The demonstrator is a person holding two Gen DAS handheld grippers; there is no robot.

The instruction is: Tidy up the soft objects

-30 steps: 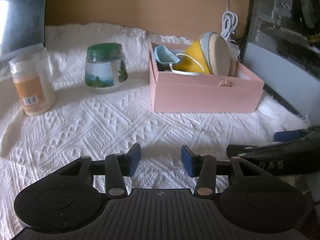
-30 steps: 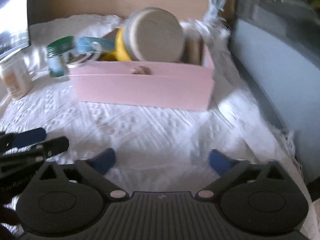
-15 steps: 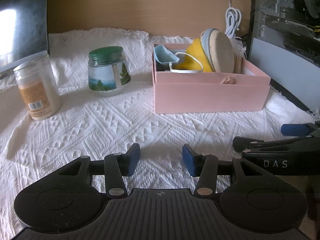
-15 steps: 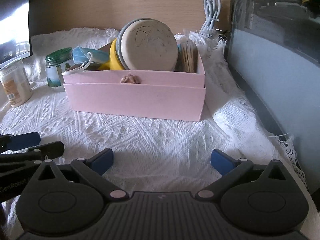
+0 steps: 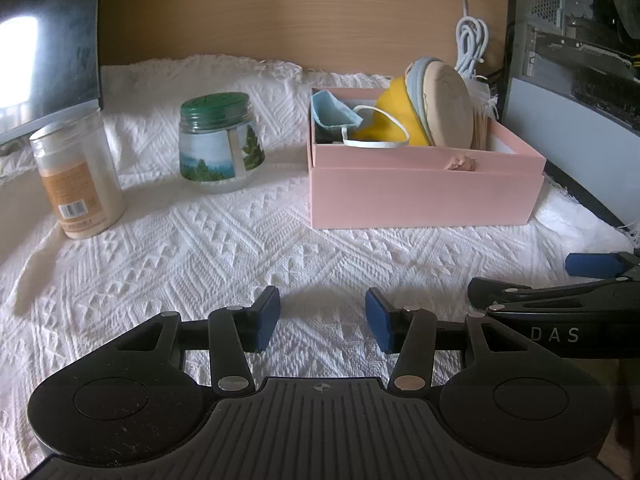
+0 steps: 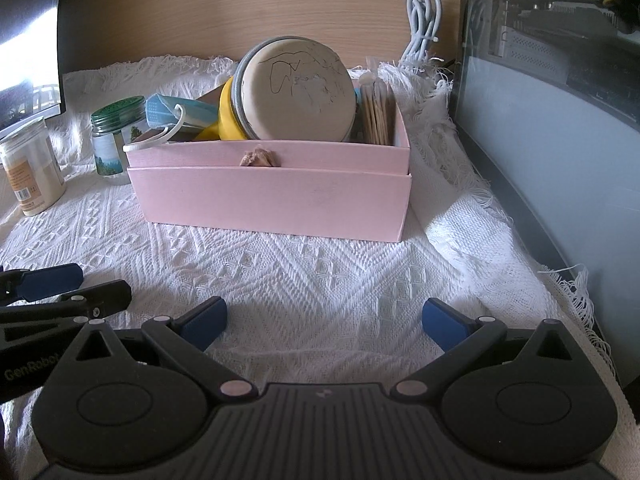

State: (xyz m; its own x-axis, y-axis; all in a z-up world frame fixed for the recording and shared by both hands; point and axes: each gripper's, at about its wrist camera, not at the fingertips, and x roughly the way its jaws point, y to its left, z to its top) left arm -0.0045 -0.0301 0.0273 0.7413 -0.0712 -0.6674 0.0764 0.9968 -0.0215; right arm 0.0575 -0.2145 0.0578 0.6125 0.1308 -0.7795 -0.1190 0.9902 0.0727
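A pink box (image 6: pixel 272 196) is seen on the white woven cloth (image 6: pixel 320 276) that covers the worktop. Its long side is laid across the right wrist view, from left to right. The soft things are kept inside it. A blue face mask (image 6: pixel 176 110) is tucked in at the left end, and its white ear loop (image 6: pixel 166 136) is hung over the front wall. A round yellow thing (image 6: pixel 228 120) with a tan flat face (image 6: pixel 298 88) is stood on its edge in the middle, leaning back, with the flat face turned to the front and right. Thin black scribbles are seen on that face, but no word can be read. A bunch of thin wooden sticks (image 6: pixel 376 114) is stood up at the right end.

To the left of the box, a glass jar with a green lid (image 5: pixel 218 142) is stood upright, with a tree picture on its label. Farther left, a tall white bottle (image 5: pixel 76 180) is stood, with an orange label and a bar code; its words are too small to read.

The left gripper (image 5: pixel 322 320) is held partly open just above the cloth, and nothing is held in it. The right gripper (image 6: pixel 324 322) is spread wide, and nothing is held in it either. "DAS" is printed on its side in the left wrist view. "GenRobot" is printed on the left gripper in the right wrist view.
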